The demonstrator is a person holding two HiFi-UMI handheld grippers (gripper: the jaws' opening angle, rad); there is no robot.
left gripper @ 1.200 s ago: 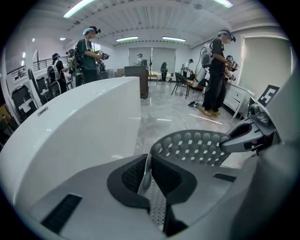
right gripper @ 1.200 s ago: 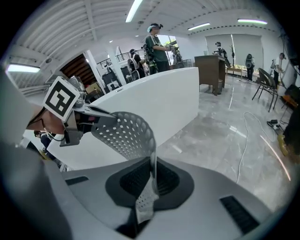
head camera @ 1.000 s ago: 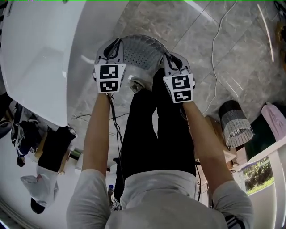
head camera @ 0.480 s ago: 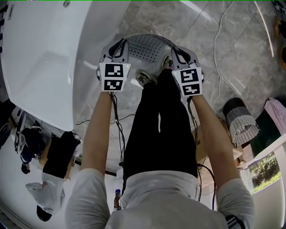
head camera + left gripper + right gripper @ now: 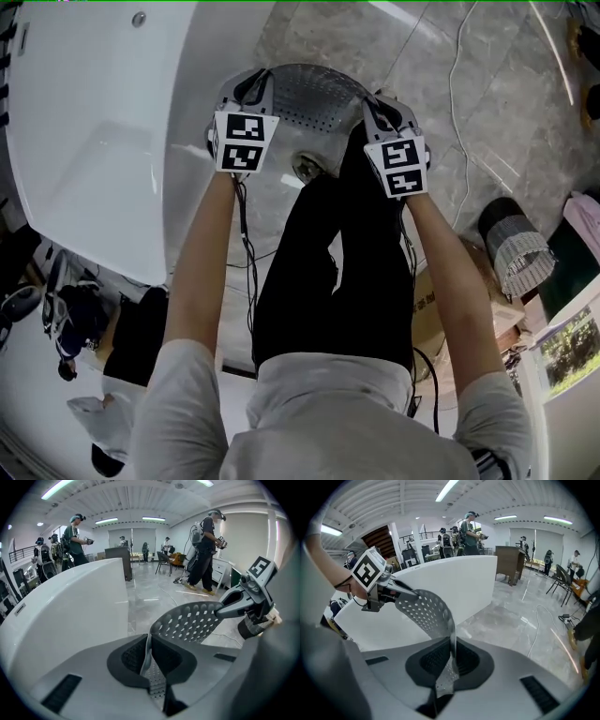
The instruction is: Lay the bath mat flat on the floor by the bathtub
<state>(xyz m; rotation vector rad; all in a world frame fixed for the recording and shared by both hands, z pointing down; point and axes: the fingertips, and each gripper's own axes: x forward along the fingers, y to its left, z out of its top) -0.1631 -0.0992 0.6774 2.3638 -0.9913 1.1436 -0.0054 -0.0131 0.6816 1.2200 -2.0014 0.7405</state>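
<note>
Mat [image 5: 314,101] edges clamped in left tool [image 5: 255,86] and right tool [image 5: 377,105]; bathtub [image 5: 84,141] left, open floor [image 5: 497,103] right.

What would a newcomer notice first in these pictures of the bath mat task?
A grey perforated bath mat is held up in an arch, one end pinched in the left claw and the other in the right claw, not yet laid down. The big white bathtub fills the left of the head view, with glossy marble floor to its right.
</note>
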